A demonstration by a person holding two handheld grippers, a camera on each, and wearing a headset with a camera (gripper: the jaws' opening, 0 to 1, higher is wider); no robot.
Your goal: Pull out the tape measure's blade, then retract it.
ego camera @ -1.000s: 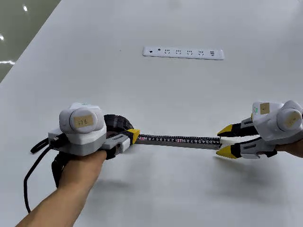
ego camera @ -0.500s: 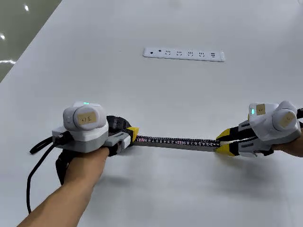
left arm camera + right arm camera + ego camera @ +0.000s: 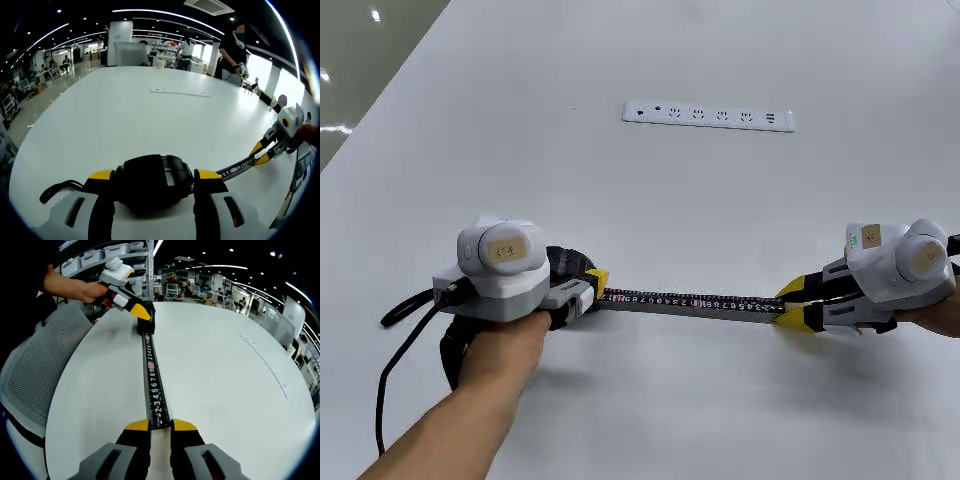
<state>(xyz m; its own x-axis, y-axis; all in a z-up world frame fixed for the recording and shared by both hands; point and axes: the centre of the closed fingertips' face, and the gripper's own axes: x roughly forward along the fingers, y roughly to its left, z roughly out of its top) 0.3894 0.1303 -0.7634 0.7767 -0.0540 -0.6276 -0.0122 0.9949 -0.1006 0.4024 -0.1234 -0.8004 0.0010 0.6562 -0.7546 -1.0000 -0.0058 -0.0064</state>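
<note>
Head view: the left gripper [image 3: 592,287] is recorded clamped on the black round tape measure case [image 3: 565,262], low at the left of the white table [image 3: 670,210]; whether the case touches the table cannot be told. A black cable [image 3: 390,360] hangs from this gripper. The dark numbered blade [image 3: 690,302] lies extended to the right, its free end pinched by the closed yellow-tipped jaws of the right gripper [image 3: 788,305]. A white power strip [image 3: 708,114] lies well apart, farther up the table. Left gripper view: the case [image 3: 150,187] is gripped between both jaws, touching each; the blade [image 3: 242,166] runs right to the right gripper [image 3: 262,152]. Right gripper view: the blade [image 3: 152,385] end is held between the nearly touching jaws of the right gripper [image 3: 161,426]; the far end meets the case [image 3: 146,326] at the left gripper [image 3: 142,312]
</note>
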